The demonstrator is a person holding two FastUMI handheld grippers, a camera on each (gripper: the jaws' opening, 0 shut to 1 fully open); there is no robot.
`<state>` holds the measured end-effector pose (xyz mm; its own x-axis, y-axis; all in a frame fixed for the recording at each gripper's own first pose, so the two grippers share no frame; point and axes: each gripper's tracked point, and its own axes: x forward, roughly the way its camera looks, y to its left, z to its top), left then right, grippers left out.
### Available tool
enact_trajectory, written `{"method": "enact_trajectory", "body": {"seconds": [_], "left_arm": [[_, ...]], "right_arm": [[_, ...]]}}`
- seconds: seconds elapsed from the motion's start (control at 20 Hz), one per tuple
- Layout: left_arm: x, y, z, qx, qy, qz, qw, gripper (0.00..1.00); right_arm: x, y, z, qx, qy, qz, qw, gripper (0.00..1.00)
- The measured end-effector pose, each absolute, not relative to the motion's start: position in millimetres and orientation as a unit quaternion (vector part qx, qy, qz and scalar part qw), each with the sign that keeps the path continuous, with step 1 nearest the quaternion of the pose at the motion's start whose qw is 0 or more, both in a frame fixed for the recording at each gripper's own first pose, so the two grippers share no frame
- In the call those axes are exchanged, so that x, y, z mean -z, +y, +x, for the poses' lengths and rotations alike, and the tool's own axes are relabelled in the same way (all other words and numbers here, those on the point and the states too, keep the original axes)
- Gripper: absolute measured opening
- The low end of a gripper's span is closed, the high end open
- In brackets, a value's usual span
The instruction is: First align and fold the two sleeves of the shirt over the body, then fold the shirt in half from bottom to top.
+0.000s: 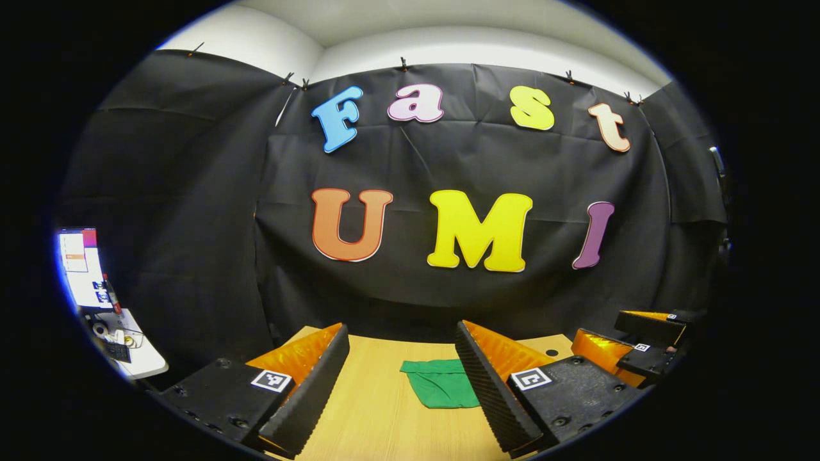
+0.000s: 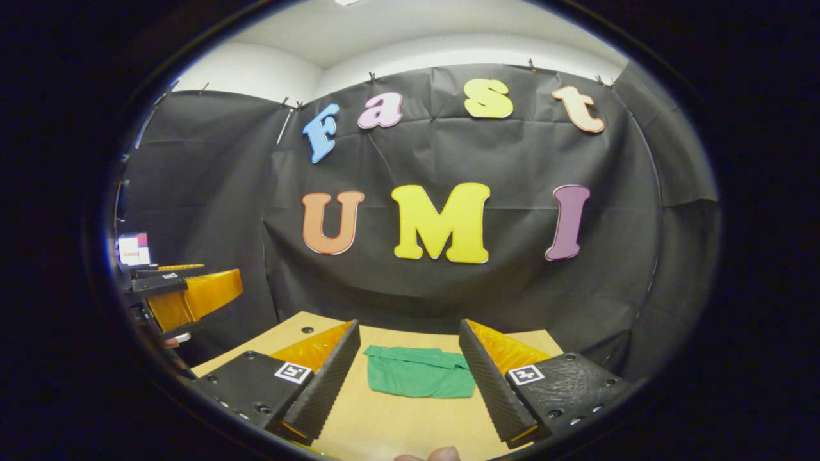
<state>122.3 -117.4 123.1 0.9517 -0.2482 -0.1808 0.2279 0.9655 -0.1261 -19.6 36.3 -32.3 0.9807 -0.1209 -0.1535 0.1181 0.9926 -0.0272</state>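
Note:
A green shirt (image 1: 442,383) lies folded into a small rectangle on the wooden table (image 1: 378,410), ahead of both grippers. My left gripper (image 1: 400,384) is held above the table, open, nothing between its fingers (image 1: 314,390). The right gripper (image 1: 640,349) shows at the far right of the left gripper view. In the right gripper view the same shirt (image 2: 416,372) rests flat between and beyond the open fingers (image 2: 490,384) of my right gripper (image 2: 407,381). The left gripper (image 2: 186,294) appears at the left edge there, raised above the table.
The table (image 2: 397,422) ends at the black cloth wall behind the shirt. A side stand with a lit screen (image 1: 80,266) and small items sits at the far left. A fingertip (image 2: 442,454) peeks in at the bottom of the right gripper view.

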Motion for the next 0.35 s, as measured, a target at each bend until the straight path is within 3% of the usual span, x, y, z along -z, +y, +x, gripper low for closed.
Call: {"method": "enact_trajectory", "body": {"seconds": [0.35], "left_arm": [[-130.9,-120.3,120.6,0.127,0.092,-0.062,0.986,1.0]], "right_arm": [[22.4,42.6,-22.6,0.06,0.073,-0.013,0.995,0.96]]}}
